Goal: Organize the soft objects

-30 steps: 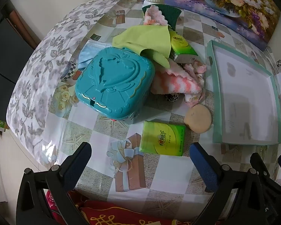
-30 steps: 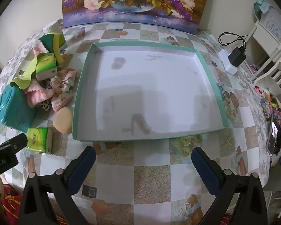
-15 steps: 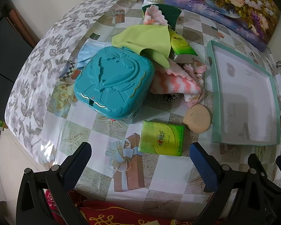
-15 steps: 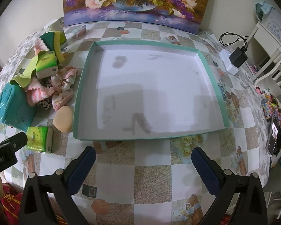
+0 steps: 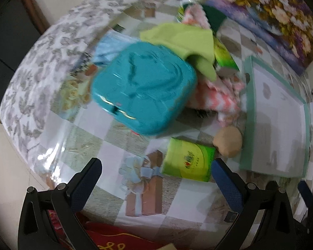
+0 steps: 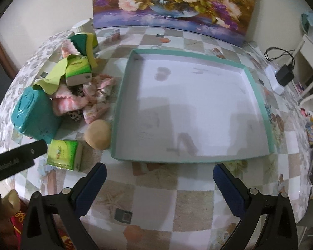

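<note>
The shallow teal-rimmed white tray (image 6: 189,108) lies empty. Cloths, green tissue packs (image 5: 187,159) and a tan sponge (image 6: 98,134) wait beside it. Both the left gripper (image 5: 156,177) and right gripper (image 6: 159,182) gape wide, holding nothing.

The left gripper (image 5: 156,175) hangs above the near edge of the table (image 5: 106,145), its blue-padded fingers (image 5: 227,185) spread wide with nothing between them. The right gripper (image 6: 159,184) hangs over the same near edge, to the right of the left one, fingers (image 6: 91,184) likewise wide apart and empty, clear of the tabletop
</note>
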`<state>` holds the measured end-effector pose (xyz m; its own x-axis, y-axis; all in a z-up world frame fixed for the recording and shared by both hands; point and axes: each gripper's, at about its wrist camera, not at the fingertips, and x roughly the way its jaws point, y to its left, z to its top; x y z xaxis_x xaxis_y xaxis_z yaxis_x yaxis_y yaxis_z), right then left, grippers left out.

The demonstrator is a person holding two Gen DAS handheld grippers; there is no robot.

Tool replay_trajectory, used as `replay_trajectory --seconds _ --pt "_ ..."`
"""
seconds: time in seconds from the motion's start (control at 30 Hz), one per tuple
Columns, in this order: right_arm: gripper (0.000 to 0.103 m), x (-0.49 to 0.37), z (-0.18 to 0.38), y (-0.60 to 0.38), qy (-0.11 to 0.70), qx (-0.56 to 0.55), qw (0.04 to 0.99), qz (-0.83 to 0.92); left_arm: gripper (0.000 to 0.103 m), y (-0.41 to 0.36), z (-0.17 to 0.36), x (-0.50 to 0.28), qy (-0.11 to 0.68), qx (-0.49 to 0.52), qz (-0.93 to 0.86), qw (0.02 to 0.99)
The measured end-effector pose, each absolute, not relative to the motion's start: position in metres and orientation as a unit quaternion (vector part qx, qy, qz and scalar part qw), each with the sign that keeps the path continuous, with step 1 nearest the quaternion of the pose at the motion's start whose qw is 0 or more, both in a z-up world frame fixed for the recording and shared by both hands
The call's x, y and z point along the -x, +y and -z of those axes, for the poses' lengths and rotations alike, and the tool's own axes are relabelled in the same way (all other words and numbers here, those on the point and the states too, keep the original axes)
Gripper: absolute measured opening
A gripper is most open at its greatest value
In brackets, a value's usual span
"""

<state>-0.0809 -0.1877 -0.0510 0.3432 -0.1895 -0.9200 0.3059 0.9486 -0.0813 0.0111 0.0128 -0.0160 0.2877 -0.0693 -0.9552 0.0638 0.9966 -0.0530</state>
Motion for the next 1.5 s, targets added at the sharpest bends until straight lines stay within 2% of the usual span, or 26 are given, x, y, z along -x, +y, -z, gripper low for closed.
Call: replay_trajectory --seconds 0.4,0.6,0.67,0.77,0.83,1.17,1.37,1.5 --pt "0.103 0.065 0.068 -0.182 0.577 -0.021 0.802 0.154 0.103 -0.026 0.050 -0.020 0.652 -0.043 0.056 0.755" --pt "0.103 0.067 0.070 -0.185 0.583 -0.015 0.796 0.161 0.103 -0.034 0.070 -0.026 0.657 -0.059 0.044 0.751" --pt "0.103 0.067 0.070 -0.186 0.584 -0.017 0.796 0.161 0.100 -0.038 0.077 -0.027 0.657 -0.056 0.045 0.750" --pt "0.103 0.067 0.070 -0.189 0.584 -0.019 0.795 0.164 0.084 -0.045 0.088 -0.032 0.661 -0.054 0.045 0.747" --pt "0.103 0.066 0.070 -0.190 0.585 -0.019 0.794 0.166 0.068 -0.048 0.096 -0.036 0.669 -0.045 0.048 0.740" --pt "0.103 0.062 0.070 -0.189 0.577 -0.018 0.800 0.161 0.067 -0.056 0.121 -0.047 0.684 -0.032 0.034 0.728" --pt "0.103 0.052 0.069 -0.184 0.564 -0.021 0.816 0.124 0.067 -0.034 0.139 -0.056 0.688 0.006 0.024 0.725" --pt "0.096 0.043 0.068 -0.177 0.554 -0.024 0.827 0.091 0.067 -0.027 0.149 -0.059 0.686 0.020 0.010 0.727"
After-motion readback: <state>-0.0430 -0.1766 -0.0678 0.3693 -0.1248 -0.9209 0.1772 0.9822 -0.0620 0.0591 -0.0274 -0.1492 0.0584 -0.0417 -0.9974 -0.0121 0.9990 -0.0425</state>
